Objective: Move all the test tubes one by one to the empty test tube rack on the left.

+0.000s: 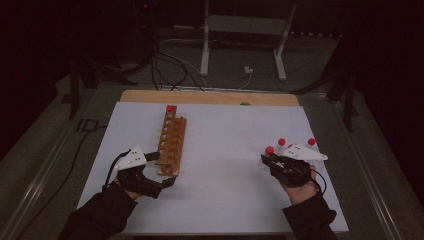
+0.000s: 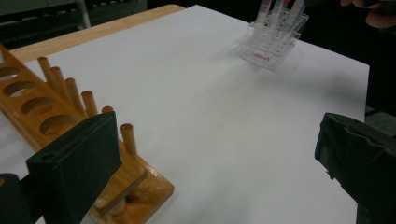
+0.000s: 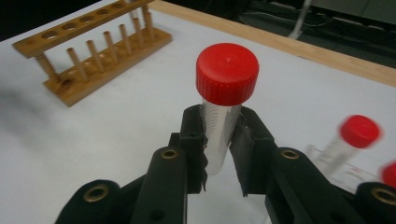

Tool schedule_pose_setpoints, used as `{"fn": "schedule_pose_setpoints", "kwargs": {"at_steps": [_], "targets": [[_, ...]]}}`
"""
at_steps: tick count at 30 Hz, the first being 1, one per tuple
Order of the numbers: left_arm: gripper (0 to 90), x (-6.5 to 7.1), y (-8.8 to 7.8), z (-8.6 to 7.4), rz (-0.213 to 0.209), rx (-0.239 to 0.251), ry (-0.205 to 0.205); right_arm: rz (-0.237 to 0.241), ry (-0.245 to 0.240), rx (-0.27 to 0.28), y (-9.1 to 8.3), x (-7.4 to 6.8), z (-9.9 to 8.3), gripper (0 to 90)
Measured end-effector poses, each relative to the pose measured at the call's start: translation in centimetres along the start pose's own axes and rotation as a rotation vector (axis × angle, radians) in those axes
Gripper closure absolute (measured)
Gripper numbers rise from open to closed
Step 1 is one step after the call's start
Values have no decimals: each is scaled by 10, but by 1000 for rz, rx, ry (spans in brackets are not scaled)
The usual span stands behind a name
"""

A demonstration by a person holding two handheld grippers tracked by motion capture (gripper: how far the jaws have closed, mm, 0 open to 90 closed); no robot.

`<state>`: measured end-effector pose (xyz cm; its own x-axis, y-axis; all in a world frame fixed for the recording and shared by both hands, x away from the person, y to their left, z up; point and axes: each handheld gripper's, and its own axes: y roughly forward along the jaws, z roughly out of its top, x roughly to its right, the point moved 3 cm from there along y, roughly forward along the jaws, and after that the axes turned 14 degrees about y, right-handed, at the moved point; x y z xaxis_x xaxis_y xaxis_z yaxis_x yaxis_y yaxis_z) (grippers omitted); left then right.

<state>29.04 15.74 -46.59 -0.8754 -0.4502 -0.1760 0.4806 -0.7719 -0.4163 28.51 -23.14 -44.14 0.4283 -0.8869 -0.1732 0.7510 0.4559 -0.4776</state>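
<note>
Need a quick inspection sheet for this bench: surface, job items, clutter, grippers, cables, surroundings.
Surface: white sheet over a wooden board, flat.
Job's things: wooden rack at left, one red-capped tube in its far end; clear rack at right with more red-capped tubes; one capped tube upright in the right gripper.
Clutter: nothing seen.
Grippers: left gripper open, beside the wooden rack's near end; right gripper shut on the capped tube.
Cables: loose cables on the floor beyond the table.
Surroundings: dark room, white stand behind.
</note>
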Motion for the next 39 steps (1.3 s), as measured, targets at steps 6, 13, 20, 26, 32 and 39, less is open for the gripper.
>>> {"fn": "schedule_pose_setpoints", "kwargs": {"at_steps": [6,13,20,26,32,39], "targets": [[10,2,6,8,-22,-4,18,35,-27,-23,10,-14,-5,744],[10,4,15,17,-58,0,32,72,-55,-44,18,-28,-11,744],[10,4,25,25,-92,-2,39,97,-70,-57,21,-38,-14,744],[10,9,34,33,-124,5,52,113,-86,-71,24,-44,-17,744],[11,13,43,44,-150,7,75,128,-98,-83,26,-49,-20,744],[16,19,53,58,-178,20,103,148,-111,-95,28,-55,-23,744]]}}
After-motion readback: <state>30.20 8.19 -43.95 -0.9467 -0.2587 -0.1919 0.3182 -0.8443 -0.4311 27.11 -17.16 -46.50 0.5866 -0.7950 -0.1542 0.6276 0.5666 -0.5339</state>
